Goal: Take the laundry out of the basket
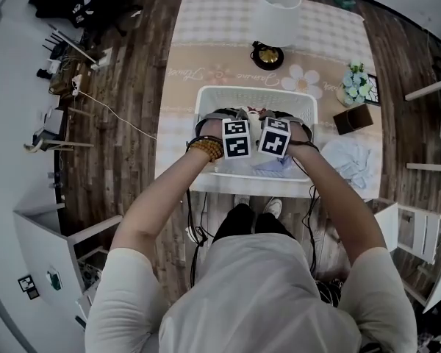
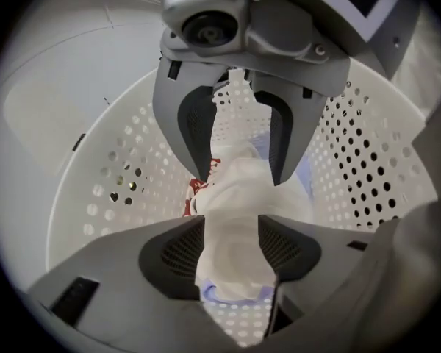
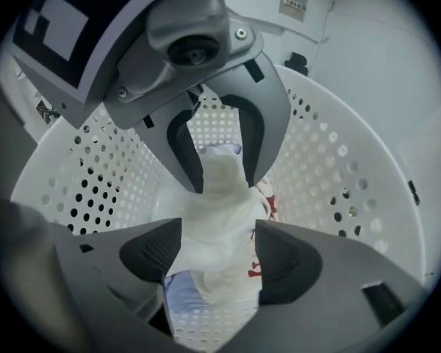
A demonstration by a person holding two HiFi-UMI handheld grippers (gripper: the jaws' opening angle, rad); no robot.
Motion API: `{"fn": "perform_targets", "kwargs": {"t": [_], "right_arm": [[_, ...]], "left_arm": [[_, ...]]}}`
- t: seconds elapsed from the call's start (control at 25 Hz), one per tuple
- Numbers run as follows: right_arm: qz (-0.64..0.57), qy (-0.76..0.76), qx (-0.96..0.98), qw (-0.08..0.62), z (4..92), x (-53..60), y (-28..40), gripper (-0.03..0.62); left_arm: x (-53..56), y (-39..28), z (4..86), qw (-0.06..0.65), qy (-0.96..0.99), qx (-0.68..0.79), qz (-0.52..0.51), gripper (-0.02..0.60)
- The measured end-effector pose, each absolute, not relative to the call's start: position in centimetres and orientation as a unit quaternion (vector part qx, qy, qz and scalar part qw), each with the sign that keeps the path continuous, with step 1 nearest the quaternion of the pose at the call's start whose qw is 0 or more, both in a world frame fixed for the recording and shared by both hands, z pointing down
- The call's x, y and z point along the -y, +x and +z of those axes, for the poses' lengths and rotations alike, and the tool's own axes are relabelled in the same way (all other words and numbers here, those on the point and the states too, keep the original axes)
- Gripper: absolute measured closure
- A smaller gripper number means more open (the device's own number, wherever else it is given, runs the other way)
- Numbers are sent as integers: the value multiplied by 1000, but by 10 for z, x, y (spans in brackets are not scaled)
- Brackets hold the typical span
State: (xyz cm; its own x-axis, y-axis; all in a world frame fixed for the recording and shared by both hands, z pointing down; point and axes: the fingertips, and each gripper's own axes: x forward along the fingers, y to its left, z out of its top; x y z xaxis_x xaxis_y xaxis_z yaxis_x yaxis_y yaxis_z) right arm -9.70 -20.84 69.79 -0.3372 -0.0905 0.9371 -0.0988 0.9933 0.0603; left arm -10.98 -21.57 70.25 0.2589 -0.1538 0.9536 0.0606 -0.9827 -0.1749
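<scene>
L grip (image 2: 234,201) reaching down into basket (image 2: 367,168), jaws released, white cloth (image 2: 235,245) sitting betw them | R grip (image 3: 220,208) doing same, released | basket sitting at near table (image 1: 206,46) edge

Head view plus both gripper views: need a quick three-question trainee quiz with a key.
1. True or false: the left gripper and the right gripper are both down inside the basket.
2. What lies between the left gripper's fingers? A) a white cloth; B) a shoe; C) nothing.
3. Fill in: on the table, beyond the basket, stands a ___ with a white shade.

Key: 1 true. 2 A; the fingers stand wide apart around it. 3 lamp.
</scene>
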Motion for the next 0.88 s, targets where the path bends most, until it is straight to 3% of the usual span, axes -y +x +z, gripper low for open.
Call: {"fn": "perform_targets", "kwargs": {"t": [0.32, 0.68, 0.88], "right_arm": [[16, 41, 784, 620, 767, 209, -86, 232], [38, 55, 785, 616, 799, 212, -84, 238], [52, 41, 793, 605, 802, 208, -86, 290]], "left_arm": [[223, -115, 753, 76, -763, -10, -642, 307], [224, -113, 779, 65, -766, -4, -640, 311], [218, -113, 787, 70, -756, 22, -650, 382]]}}
